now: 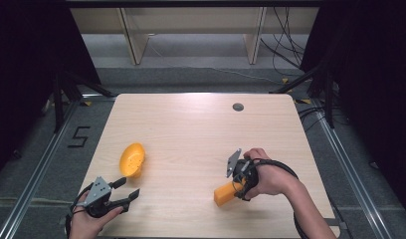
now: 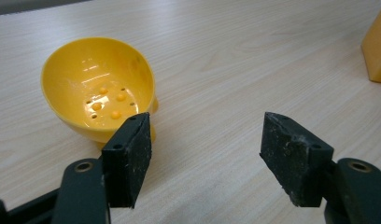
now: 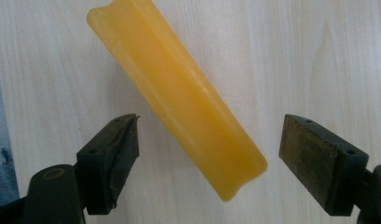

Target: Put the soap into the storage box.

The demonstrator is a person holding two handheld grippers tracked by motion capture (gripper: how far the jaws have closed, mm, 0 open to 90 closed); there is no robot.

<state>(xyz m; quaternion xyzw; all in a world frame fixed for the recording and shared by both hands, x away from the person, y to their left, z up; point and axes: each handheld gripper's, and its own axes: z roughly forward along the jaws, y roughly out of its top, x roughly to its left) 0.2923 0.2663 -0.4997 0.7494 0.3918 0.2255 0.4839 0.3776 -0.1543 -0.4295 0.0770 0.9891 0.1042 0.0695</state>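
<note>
Yellow block (image 3: 179, 98), a long bar with a shallow groove along its top edge, lies flat on the wooden surface (image 1: 191, 129) near the person's right side, directly under the right hand-held gripper (image 1: 236, 186). In the right gripper view the block runs on a slant between the two black jaws, its near end low and toward the right jaw, its far end up and to the left, so its long axis crosses the jaw line at an angle and not squarely. Both pads stand clear of it with bare wood showing on each side; this gripper is spread wide and has hold of nothing. To my eye the next move turns on that skew: the wrist would need to roll until the pads face the block's two long sides, then descend. The left hand-held gripper (image 1: 122, 191) rests at the near left corner of the surface, likewise agape and empty, pointing toward a small yellow bowl (image 2: 97, 88) with holes in its bottom. That bowl stands just beyond the left jaw and apart from it. The block is well apart from the left gripper, far off to its right, so the right hand is plainly the nearer one for picking it up.
</note>
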